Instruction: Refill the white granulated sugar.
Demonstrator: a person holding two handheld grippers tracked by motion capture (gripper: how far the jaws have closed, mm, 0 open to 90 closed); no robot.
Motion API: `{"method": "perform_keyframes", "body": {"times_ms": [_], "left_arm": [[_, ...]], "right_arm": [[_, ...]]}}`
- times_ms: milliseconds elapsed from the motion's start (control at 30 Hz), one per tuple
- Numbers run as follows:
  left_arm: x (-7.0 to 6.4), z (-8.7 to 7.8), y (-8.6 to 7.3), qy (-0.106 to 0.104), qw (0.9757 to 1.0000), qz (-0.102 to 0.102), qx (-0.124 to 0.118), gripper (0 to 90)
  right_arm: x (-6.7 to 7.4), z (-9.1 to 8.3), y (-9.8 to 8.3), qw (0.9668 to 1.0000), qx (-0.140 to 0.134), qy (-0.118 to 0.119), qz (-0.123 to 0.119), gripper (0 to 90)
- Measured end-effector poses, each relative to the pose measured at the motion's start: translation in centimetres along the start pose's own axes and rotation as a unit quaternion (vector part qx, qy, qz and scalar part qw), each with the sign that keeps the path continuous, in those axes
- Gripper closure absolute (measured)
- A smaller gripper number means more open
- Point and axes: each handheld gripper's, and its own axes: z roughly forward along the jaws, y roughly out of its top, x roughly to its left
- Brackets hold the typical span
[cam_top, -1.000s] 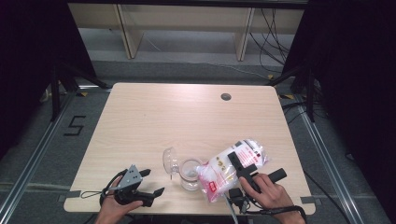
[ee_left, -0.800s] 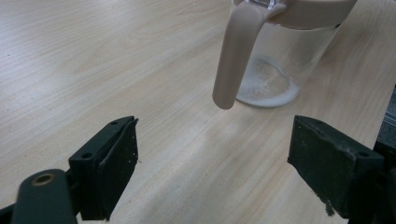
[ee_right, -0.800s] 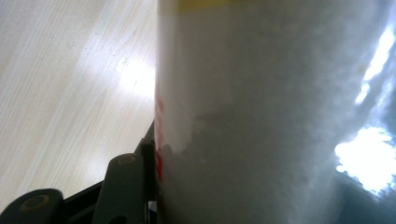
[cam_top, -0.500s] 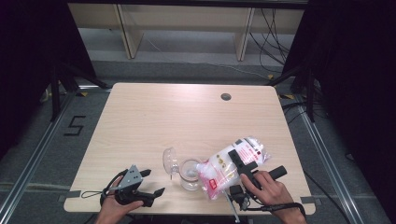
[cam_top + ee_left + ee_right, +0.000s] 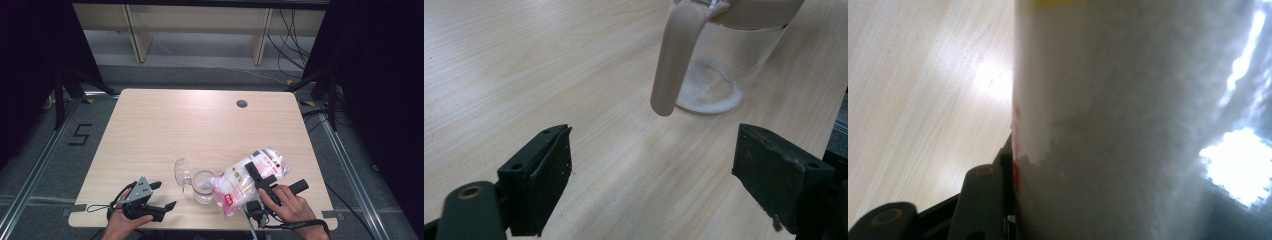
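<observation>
Black left gripper (image 5: 162, 195): jaws spread wide, nothing between them, resting at the table's near edge.
Right gripper (image 5: 257, 172): clamped around the white bag (image 5: 247, 180), tilting it over the jar.
Glass jar (image 5: 204, 186): near edge, just left of the bag, a little white powder at its bottom, lid (image 5: 181, 172) flipped open.
Table (image 5: 200, 125): pale wood, round hole (image 5: 242, 104) far right.
</observation>
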Motion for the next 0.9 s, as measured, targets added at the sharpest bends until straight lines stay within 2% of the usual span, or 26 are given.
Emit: {"method": "perform_keyframes", "body": {"times_ms": [33,100,133,233,300,333,433,467,500,533,567,600,633,667,700,733,800,833,867,900], "left_arm": [[0.0,0.0,0.0,0.0,1.0,0.001,0.0,15.5],[0.0,0.0,0.0,0.0,1.0,0.002,0.0,15.5],[0.0,0.0,0.0,0.0,1.0,0.002,0.0,15.5],[0.0,0.0,0.0,-0.001,1.0,0.001,0.0,15.5],[-0.1,0.0,0.0,0.001,1.0,0.0,0.001,15.5],[0.0,0.0,0.0,-0.001,1.0,0.003,0.0,15.4],[-0.1,0.1,0.0,0.0,1.0,-0.001,-0.003,15.5],[-0.1,0.0,0.0,0.0,1.0,0.004,-0.001,15.5],[0.1,0.1,0.1,-0.003,0.9999,0.014,0.001,15.5],[0.1,0.1,0.1,-0.003,0.9999,0.012,0.001,15.5],[0.1,0.1,0.1,-0.003,0.9999,0.015,0.001,15.5],[0.1,0.0,0.1,-0.003,0.9999,0.014,0.001,15.5],[0.0,0.1,0.1,-0.003,0.9999,0.01,-0.002,15.5],[0.0,0.1,0.1,-0.001,1.0,0.008,-0.003,15.5],[0.1,0.0,0.1,-0.001,0.9999,0.014,0.001,15.5],[0.1,0.0,0.1,-0.002,0.9999,0.011,-0.001,15.5],[0.1,0.0,0.1,-0.001,0.9999,0.011,0.0,15.5],[0.2,-0.1,0.1,0.002,0.9998,0.02,0.008,15.5],[0.2,-0.1,0.1,0.002,0.9998,0.017,0.008,15.5],[0.1,-0.1,0.0,0.003,0.9999,0.01,0.008,15.5]], "right_arm": [[0.2,-0.1,0.1,0.9999,0.007,0.005,0.012,51.4],[0.1,0.0,0.3,1.0,0.001,0.005,0.002,51.4],[0.3,-0.1,0.3,0.9999,0.005,0.004,0.01,51.4],[0.1,0.0,0.5,1.0,-0.005,0.003,0.005,51.5],[0.2,0.1,0.4,0.9998,-0.003,0.007,0.021,51.5],[0.0,0.2,0.4,0.9999,-0.003,0.004,0.013,51.5],[0.0,0.3,-0.1,0.9997,-0.001,0.002,0.024,51.7],[-0.1,0.4,-0.2,0.9998,0.0,0.0,0.019,51.7],[0.2,0.3,-0.3,0.9994,0.009,0.004,0.034,51.7],[0.0,0.3,-0.5,0.9998,0.01,0.002,0.02,51.7],[0.0,0.2,-0.6,0.9998,0.01,-0.002,0.018,51.7],[0.1,0.1,-0.8,0.9996,0.015,0.002,0.023,51.7],[0.0,0.1,-0.9,0.9998,0.012,0.0,0.016,51.7],[0.1,0.0,-1.0,0.9995,0.019,0.002,0.025,51.8],[0.1,-0.1,-1.0,0.9995,0.022,0.0,0.024,51.8],[-0.2,-0.1,-1.1,0.9998,0.016,-0.001,0.008,51.8],[0.0,-0.2,-1.1,0.9996,0.017,0.0,0.02,51.8],[-0.1,-0.3,-1.0,0.9997,0.018,-0.001,0.018,51.8],[0.1,-0.4,-1.0,0.9991,0.024,0.002,0.034,51.8],[-0.1,-0.4,-0.9,0.9997,0.018,-0.001,0.018,51.8]]}}
